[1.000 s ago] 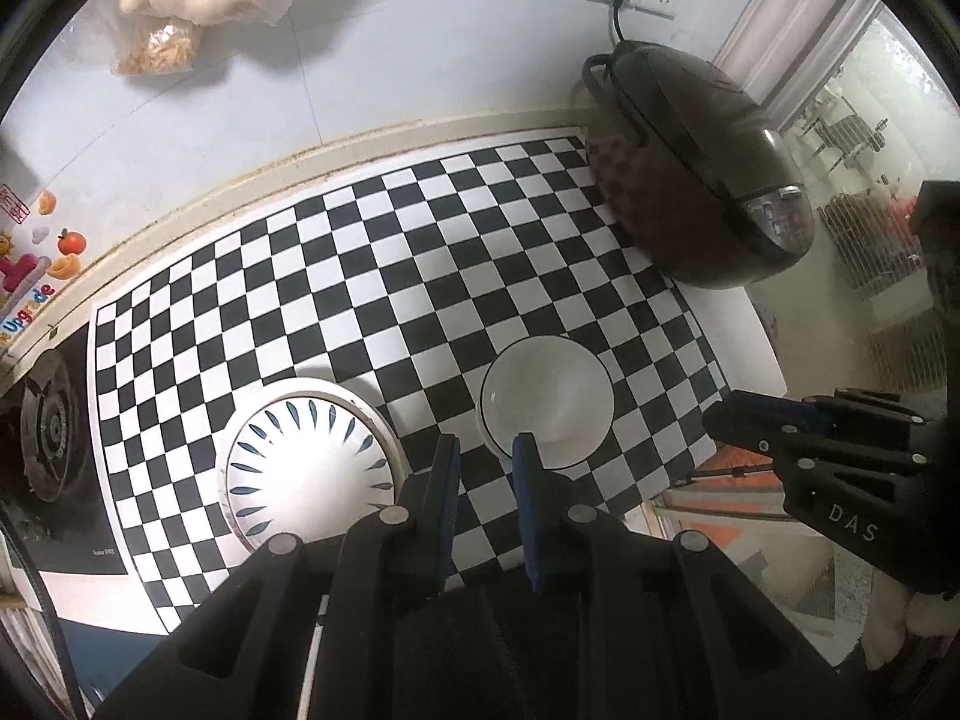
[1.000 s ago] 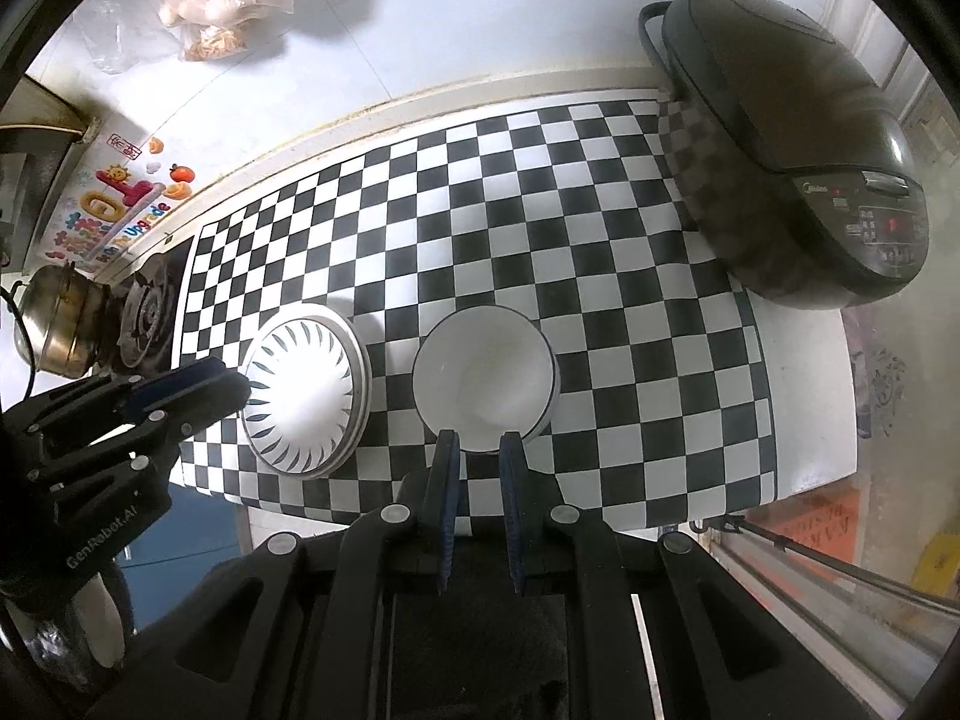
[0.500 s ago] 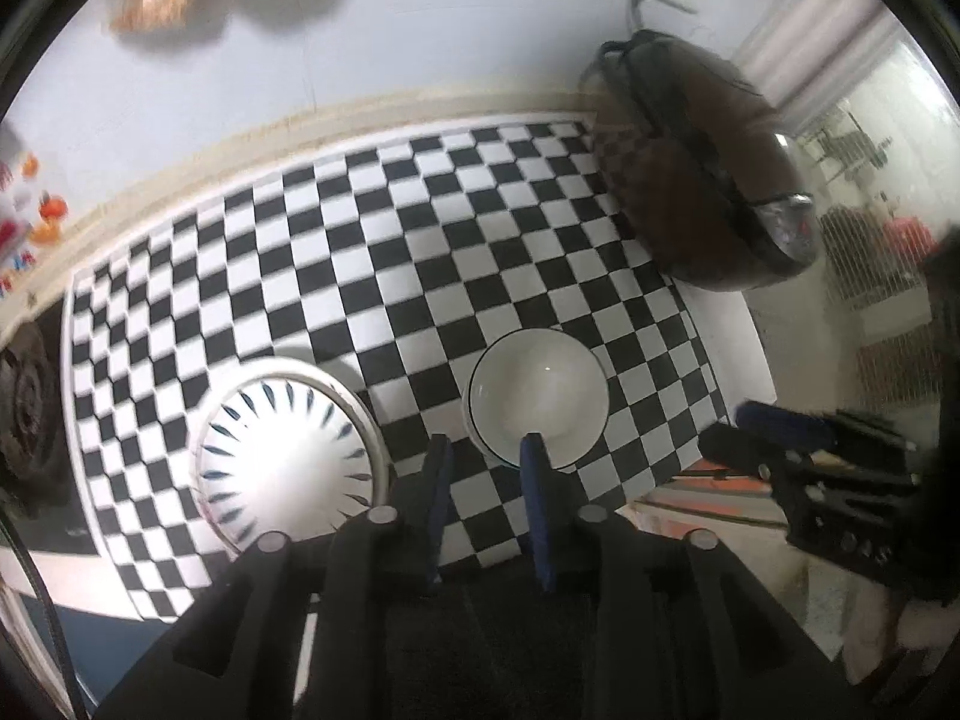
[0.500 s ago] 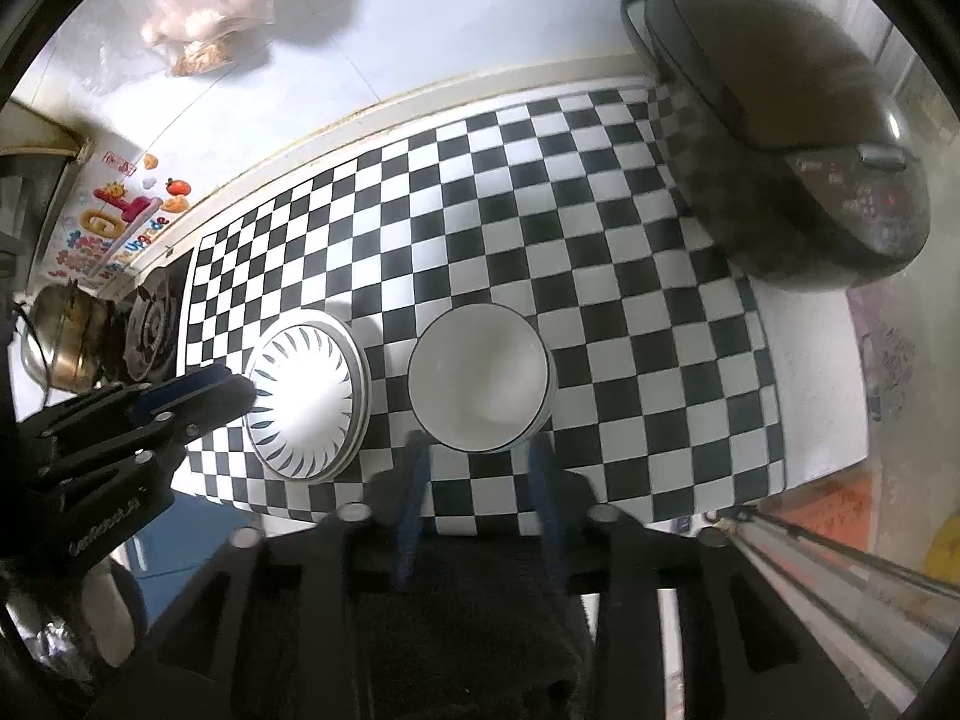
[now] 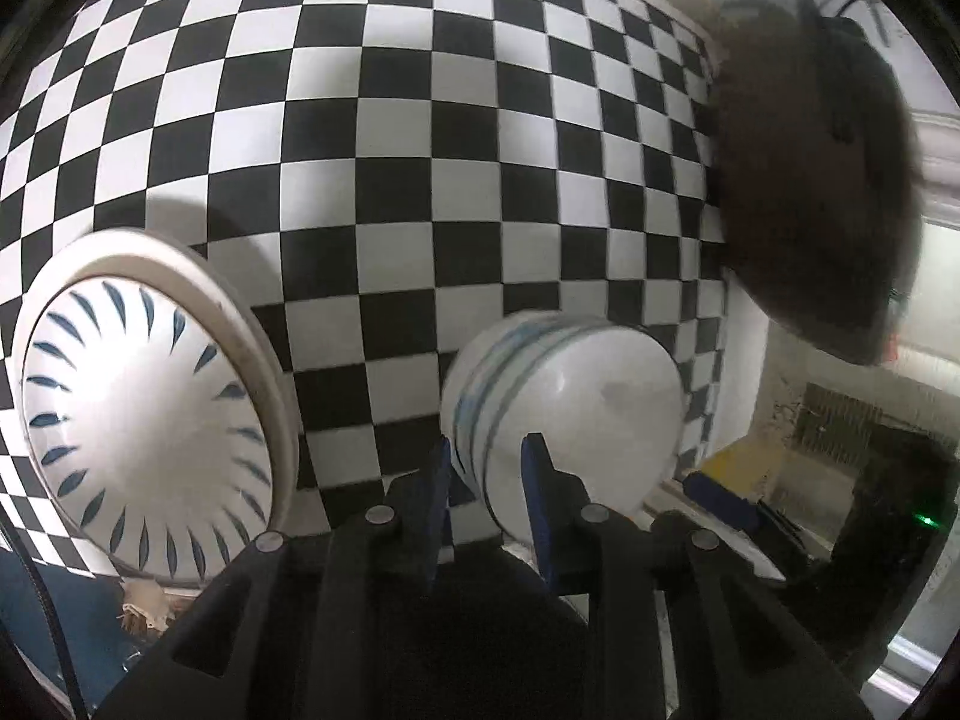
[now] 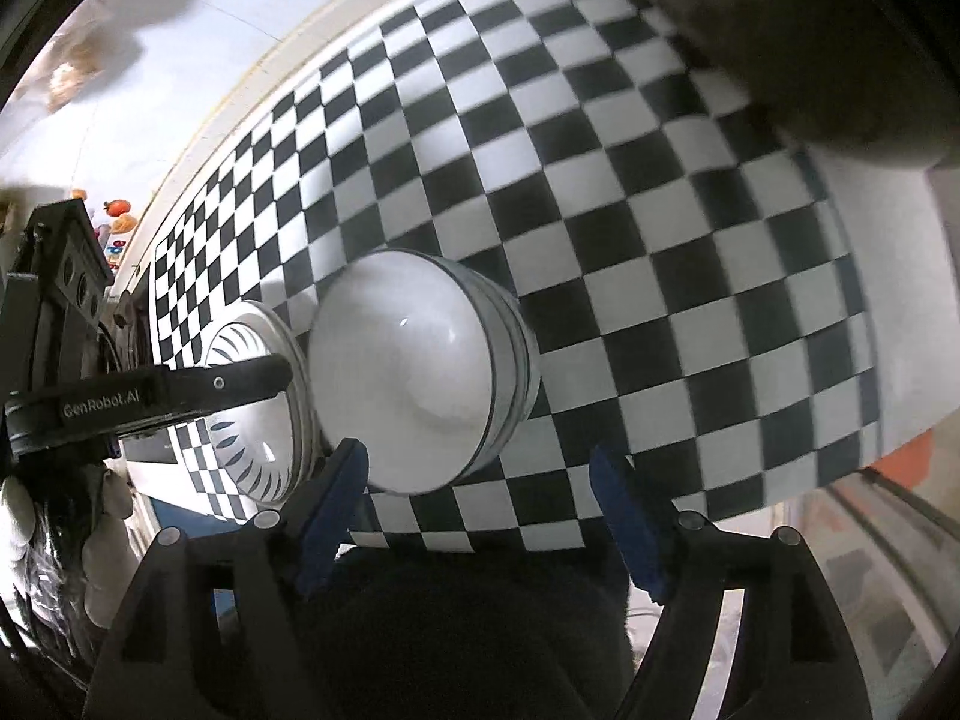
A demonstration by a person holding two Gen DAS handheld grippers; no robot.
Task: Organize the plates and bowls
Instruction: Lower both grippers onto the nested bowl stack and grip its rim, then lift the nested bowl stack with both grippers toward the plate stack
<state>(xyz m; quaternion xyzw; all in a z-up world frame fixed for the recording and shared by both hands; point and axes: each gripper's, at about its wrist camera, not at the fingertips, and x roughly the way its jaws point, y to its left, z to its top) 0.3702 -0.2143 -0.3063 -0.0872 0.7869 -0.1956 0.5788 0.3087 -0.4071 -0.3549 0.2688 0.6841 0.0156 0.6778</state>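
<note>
A white bowl (image 5: 576, 408) with blue bands stands on the checkered mat (image 5: 420, 150) near the counter's front edge. Left of it lies a white plate (image 5: 150, 420) with blue petal marks. My left gripper (image 5: 486, 474) straddles the bowl's near rim, jaws a narrow gap apart, one finger outside the wall and one inside; no pad visibly presses. In the right wrist view its tip reaches the left rim of the bowl (image 6: 420, 372), above the plate (image 6: 252, 420). My right gripper (image 6: 477, 468) hangs low over the bowl's near side, jaws opening wide, touching nothing.
A dark rice cooker (image 5: 810, 180) stands at the mat's right end and fills the upper right of the right wrist view (image 6: 810, 30). The counter's front edge runs just below both grippers. A pale gloved hand (image 6: 18, 516) holds the left gripper.
Both grippers have dropped close to the counter and tipped downward. The right jaws went from shut to wide apart. The left jaws parted slightly and came over the bowl's rim.
</note>
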